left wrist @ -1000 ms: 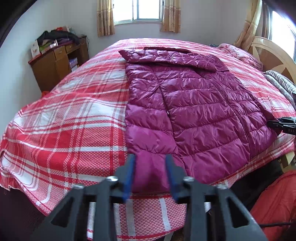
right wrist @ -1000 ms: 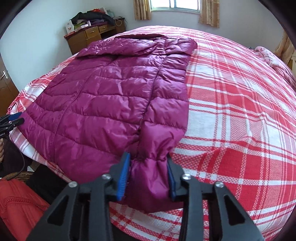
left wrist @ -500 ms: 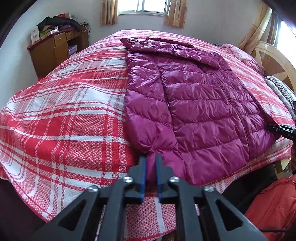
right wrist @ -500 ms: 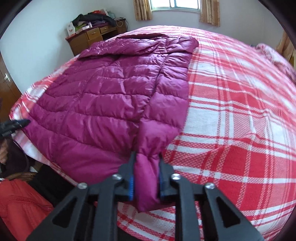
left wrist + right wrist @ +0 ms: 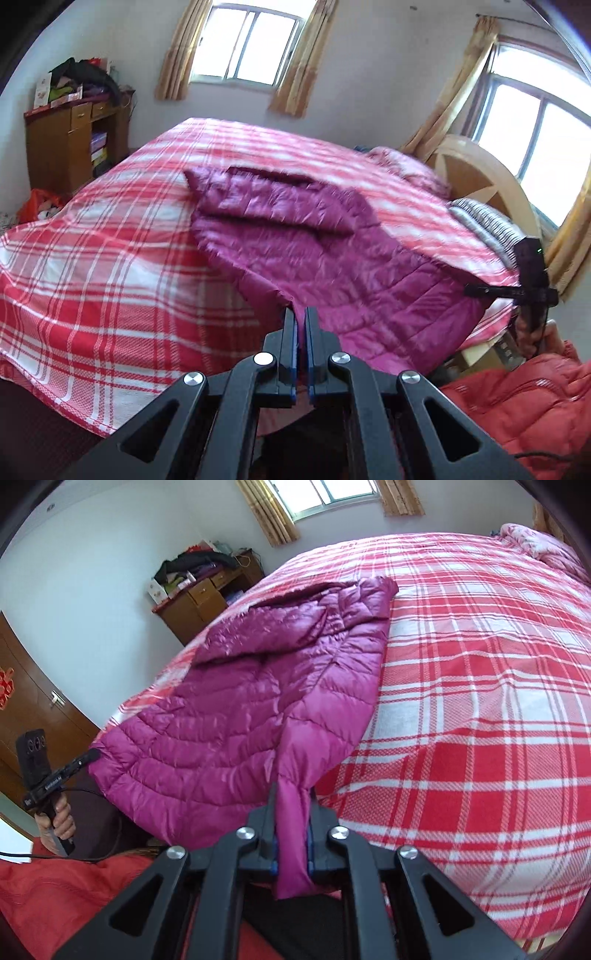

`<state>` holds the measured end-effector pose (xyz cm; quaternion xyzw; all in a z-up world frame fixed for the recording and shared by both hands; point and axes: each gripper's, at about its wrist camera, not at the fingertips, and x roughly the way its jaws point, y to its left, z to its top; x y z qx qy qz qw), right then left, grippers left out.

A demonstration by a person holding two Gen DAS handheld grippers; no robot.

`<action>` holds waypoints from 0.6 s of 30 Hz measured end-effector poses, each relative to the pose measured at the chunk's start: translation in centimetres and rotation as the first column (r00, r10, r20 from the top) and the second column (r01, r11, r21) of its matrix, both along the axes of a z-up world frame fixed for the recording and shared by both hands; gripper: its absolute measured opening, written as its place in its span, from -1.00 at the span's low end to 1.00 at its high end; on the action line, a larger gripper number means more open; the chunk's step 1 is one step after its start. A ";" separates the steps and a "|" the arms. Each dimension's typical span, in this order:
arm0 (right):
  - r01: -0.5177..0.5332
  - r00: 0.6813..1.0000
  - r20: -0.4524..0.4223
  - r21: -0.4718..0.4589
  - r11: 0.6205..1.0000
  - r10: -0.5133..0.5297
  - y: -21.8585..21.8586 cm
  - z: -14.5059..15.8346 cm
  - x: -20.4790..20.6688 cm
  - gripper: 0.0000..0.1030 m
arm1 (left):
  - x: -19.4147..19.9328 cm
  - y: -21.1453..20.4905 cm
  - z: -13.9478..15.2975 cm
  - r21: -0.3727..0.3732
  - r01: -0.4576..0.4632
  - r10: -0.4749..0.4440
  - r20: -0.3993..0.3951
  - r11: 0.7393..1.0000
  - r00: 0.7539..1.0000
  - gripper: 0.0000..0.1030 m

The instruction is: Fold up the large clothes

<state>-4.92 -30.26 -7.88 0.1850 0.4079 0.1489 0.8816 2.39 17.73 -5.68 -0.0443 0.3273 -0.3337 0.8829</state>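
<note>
A magenta quilted down jacket lies on a bed with a red and white plaid cover. My left gripper is shut on the jacket's left sleeve cuff and lifts it off the bed. In the right wrist view the jacket spreads to the left, and my right gripper is shut on the right sleeve cuff, which hangs down between the fingers. Both sleeves are raised. The other gripper shows at the frame edge in each view, in the left wrist view and in the right wrist view.
A wooden cabinet piled with clothes stands by the far wall. A wooden headboard and striped pillow are at the right. A red padded garment lies below the bed edge. Curtained windows are behind.
Both grippers closed on the sleeve cuffs, then lifted them up and back off the bed. The jacket's lower part rose with them, and both views tilted upward.
</note>
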 end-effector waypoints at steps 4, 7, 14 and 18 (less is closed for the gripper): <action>0.036 0.999 0.034 0.102 0.994 -0.040 -1.7 2.3 -0.1 -0.75 | 0.6 -0.1 2.3 -0.047 -0.036 0.036 0.011 0.998 0.999 -0.95; 0.058 0.997 0.048 0.187 0.981 -0.068 -3.4 3.9 2.1 -0.76 | 3.1 -0.4 3.6 -0.046 -0.099 0.100 0.017 0.994 0.995 -0.95; 0.095 0.986 0.119 0.200 0.975 -0.121 -5.0 7.6 10.5 -0.79 | 12.2 -1.4 5.5 -0.060 -0.287 0.286 -0.018 0.956 0.958 -0.95; 0.119 0.982 0.125 0.167 0.979 -0.141 -5.4 9.0 16.6 -0.79 | 18.4 -2.5 5.7 -0.034 -0.358 0.356 -0.041 0.933 0.933 -0.95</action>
